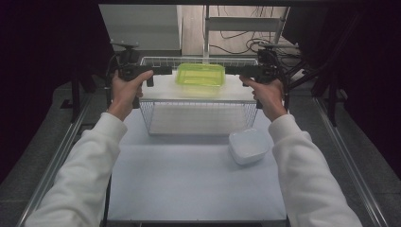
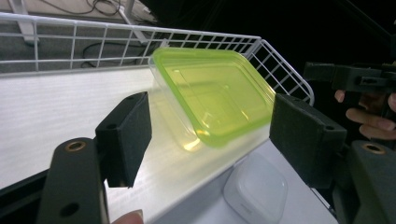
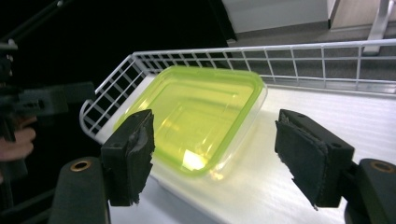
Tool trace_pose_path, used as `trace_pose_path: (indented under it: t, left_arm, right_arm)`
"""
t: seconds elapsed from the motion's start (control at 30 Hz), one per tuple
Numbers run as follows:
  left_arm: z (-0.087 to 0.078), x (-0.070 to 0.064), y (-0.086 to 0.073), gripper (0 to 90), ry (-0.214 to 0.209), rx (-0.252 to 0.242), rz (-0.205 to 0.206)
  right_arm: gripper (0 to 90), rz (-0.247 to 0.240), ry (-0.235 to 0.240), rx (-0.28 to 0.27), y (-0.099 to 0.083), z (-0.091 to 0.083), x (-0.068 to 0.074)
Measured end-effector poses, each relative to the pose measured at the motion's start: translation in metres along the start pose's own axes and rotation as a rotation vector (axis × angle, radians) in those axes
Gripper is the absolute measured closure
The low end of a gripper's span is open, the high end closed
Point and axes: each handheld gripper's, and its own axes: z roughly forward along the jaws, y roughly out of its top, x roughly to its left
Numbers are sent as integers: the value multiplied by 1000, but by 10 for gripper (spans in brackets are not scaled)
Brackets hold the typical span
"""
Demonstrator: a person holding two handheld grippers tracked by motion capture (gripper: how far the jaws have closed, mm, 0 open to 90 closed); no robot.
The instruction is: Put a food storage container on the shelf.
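While both tools gape, green-lidded container (image 1: 200,74) sits between.

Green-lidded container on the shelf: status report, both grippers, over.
Left gripper and right gripper open, flanking, not touching. Green-lidded container sits on wire shelf. White container on table below, out of the way.

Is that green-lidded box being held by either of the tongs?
No: the green-lidded box rests alone on the white shelf, with the left tongs and right tongs open beside it.
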Motion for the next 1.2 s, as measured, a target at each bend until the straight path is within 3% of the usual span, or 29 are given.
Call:
trace_pose_path:
  t: [0.13, 0.2, 0.33, 0.37, 0.4, 0.47, 0.53, 0.57, 0.63, 0.7, 0.73, 0.77, 0.8, 0.83, 0.87, 0.97, 1.07, 1.13, 1.2]
  left_arm:
    - [-14, -7, -12, 294, 1, -11, 35]
    - [-26, -15, -28, 294, 5, -4, 74]
    - [-36, -27, -54, 298, 3, 2, 107]
    - [-36, -27, -54, 299, 3, 2, 107]
    - [-37, -32, -66, 299, 1, 3, 116]
    - [-36, -40, -86, 300, -9, 15, 130]
    - [-34, -43, -94, 299, -3, 25, 134]
    - [-33, -47, -110, 300, 12, 44, 151]
    - [-30, -47, -125, 300, 16, 70, 154]
    - [-29, -46, -132, 300, 17, 75, 146]
    - [-27, -44, -141, 301, 20, 87, 134]
    - [-23, -40, -154, 301, 25, 111, 124]
    - [-23, -40, -154, 301, 25, 111, 124]
    - [-19, -38, -167, 302, 49, 140, 126]
    - [-19, -38, -167, 301, 49, 140, 126]
    - [-16, -35, -193, 302, 63, 183, 117]
    - [-14, -33, -202, 295, 92, 220, 137]
    - [-14, -31, -210, 293, 78, 228, 120]
    - [-14, -29, -218, 288, 91, 246, 112]
  right_arm:
    - [280, -56, 4, 4, -9, -17, 4]
    - [271, -99, 4, -1, -22, -31, 7]
    - [259, -164, 10, 6, -47, -46, 14]
    - [255, -178, 23, 14, -54, -49, 15]
    - [255, -178, 23, 14, -54, -49, 15]
    - [251, -226, 40, 30, -79, -55, 20]
    - [251, -226, 54, 44, -92, -58, 21]
    - [251, -229, 60, 53, -99, -59, 20]
    - [252, -233, 59, 66, -114, -61, 19]
    - [252, -233, 61, 69, -122, -62, 18]
    - [259, -225, 54, 75, -138, -65, 13]
    - [259, -219, 56, 84, -144, -65, 12]
    - [259, -219, 56, 84, -144, -65, 12]
    - [259, -209, 47, 112, -158, -65, 7]
    - [259, -209, 47, 112, -158, -65, 7]
    - [260, -199, 17, 154, -183, -64, 0]
    - [263, -161, 20, 178, -198, -63, -7]
    - [263, -149, 12, 195, -207, -64, -11]
    - [264, -140, 1, 211, -214, -65, -15]
